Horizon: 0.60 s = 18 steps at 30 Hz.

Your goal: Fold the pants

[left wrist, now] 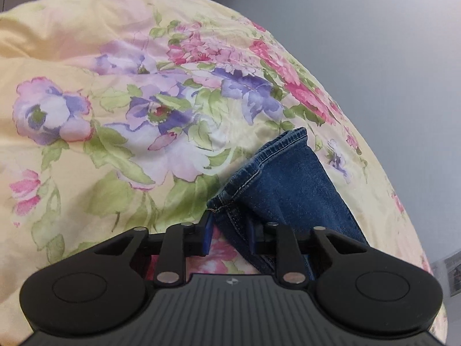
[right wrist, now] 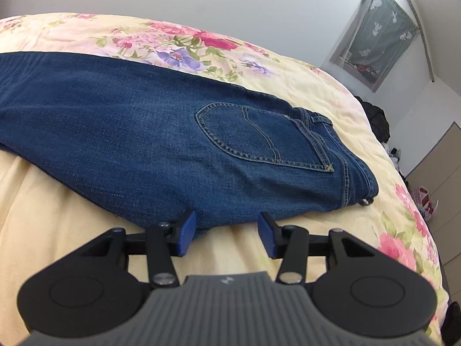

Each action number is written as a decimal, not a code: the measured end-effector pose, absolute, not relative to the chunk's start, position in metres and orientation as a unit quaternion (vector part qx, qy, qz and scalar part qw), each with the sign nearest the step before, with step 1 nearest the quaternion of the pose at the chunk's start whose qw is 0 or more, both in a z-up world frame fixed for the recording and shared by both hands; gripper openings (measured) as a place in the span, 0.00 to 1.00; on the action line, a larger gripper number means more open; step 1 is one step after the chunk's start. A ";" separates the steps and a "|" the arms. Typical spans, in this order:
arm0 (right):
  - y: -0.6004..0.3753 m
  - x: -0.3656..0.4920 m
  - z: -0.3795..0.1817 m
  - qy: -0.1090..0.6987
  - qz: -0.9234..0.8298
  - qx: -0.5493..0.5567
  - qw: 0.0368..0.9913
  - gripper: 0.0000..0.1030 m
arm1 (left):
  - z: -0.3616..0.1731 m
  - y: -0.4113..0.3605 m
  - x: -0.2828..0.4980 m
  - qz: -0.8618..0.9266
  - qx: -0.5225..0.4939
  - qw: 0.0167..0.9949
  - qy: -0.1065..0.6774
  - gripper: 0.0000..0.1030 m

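Observation:
Blue jeans lie on the flowered bed cover [left wrist: 115, 144]. In the right wrist view the seat end of the jeans [right wrist: 144, 132], with a back pocket [right wrist: 259, 138] facing up, stretches across the bed. My right gripper [right wrist: 227, 235] stands open at their near edge, nothing between its blue pads. In the left wrist view a leg end with its hem [left wrist: 276, 173] runs back between the jaws of my left gripper [left wrist: 229, 235]. The denim lies against the right pad, and a strip of bed cover shows beside the left pad [left wrist: 207, 238], so the pads do not clamp it.
The bed's edge curves down the right side in both views, with grey wall beyond it. A green curtain [right wrist: 377, 31], a dark bag [right wrist: 374, 118] and clutter on the floor [right wrist: 423, 199] are off the bed's far right.

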State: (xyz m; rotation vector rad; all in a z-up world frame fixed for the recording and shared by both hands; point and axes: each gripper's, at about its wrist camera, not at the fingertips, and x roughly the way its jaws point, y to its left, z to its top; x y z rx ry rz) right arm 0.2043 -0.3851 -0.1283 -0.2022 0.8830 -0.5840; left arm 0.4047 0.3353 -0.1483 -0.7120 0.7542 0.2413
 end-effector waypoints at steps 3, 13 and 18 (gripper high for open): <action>-0.382 0.193 -0.131 0.420 -0.285 -0.073 0.858 0.42 | -0.136 0.323 0.404 0.114 -0.293 0.882 0.350 0.15; -0.366 0.195 -0.150 0.389 -0.277 0.009 0.878 0.38 | -0.126 0.313 0.412 0.130 -0.263 0.882 0.369 0.10; -0.369 0.199 -0.130 0.374 -0.295 0.018 0.879 0.02 | -0.102 0.307 0.413 0.124 -0.237 0.894 0.360 0.05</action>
